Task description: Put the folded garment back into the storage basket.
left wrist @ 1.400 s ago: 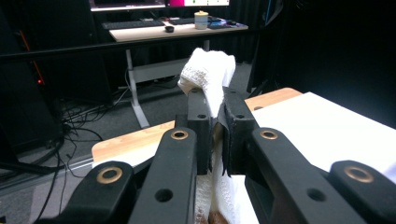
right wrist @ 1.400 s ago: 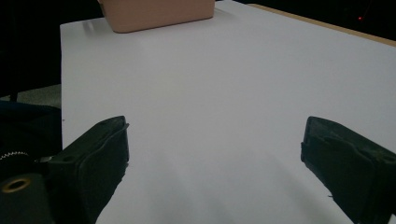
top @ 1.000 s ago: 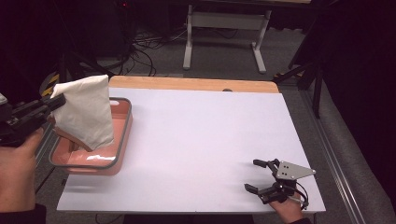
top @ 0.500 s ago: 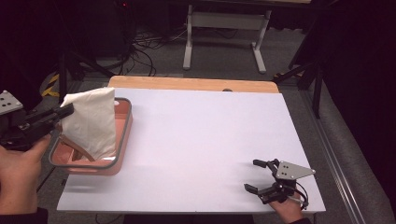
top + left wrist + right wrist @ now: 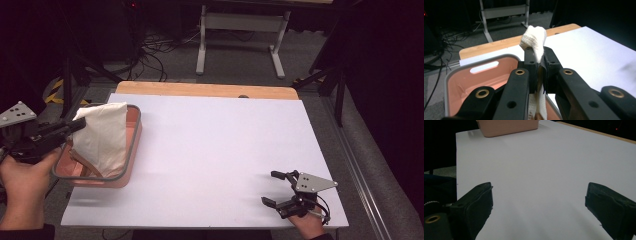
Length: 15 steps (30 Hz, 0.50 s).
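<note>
Two tools are in play, one in each of the person's hands, along with one white cloth and one pink tub with a grey rim. The left tool (image 5: 75,125) sits at the left edge of the white surface (image 5: 220,150), held in the left hand (image 5: 22,175), its grey three-cornered plate on top. Its jaws are clenched on the white cloth (image 5: 102,137); in the left gripper view the cloth (image 5: 535,42) is pinched between the two black jaws, a bunched end poking up past the tips and the rest trailing down below them. From the high view the cloth hangs from the jaw tips as a broad drape, its lower part inside the pink tub (image 5: 131,150), which stands on the left side of the surface just beside the tool. The left gripper view shows the tub (image 5: 484,75) directly under the jaws, with one slot handle in its far wall.

The right tool (image 5: 277,190) rests near the front right corner of the surface, well apart from cloth and tub. Its jaws stand wide apart, released, with bare white surface between them in the right gripper view, where the tub (image 5: 509,126) shows at the far edge.
</note>
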### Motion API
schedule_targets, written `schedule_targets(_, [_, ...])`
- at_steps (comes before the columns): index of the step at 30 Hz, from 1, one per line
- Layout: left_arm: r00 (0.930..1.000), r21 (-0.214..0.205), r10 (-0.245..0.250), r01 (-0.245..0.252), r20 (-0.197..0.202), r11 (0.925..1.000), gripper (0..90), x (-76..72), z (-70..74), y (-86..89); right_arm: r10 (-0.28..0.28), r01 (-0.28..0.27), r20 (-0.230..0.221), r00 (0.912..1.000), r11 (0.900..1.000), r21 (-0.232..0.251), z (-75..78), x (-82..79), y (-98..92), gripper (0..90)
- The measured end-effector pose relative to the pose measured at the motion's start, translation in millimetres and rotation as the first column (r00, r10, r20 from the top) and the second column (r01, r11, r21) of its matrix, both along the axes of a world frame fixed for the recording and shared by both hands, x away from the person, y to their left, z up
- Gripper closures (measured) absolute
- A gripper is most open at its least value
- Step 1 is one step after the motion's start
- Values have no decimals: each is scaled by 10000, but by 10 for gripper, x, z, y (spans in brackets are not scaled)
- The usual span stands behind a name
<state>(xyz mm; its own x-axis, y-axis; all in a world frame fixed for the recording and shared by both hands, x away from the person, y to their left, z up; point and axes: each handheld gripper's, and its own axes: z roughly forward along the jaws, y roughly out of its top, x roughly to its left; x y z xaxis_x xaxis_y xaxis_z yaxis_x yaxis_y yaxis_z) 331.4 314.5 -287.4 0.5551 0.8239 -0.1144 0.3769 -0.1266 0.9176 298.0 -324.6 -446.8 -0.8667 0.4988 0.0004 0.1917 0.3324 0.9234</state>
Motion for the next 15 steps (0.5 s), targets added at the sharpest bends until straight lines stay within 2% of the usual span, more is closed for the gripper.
schedule_targets(3, [9999, 132, -30, 32, -141, 9999, 842, 22, -24, -15, -9, 9, 15, 10000, 10000, -13, 0, -1, 0, 82])
schedule_targets(15, [9983, 120, -123, 129, -563, 9998, 842, 73, -114, -17, -31, 31, 30, 10000, 10000, -1, 4, -3, -10, 82])
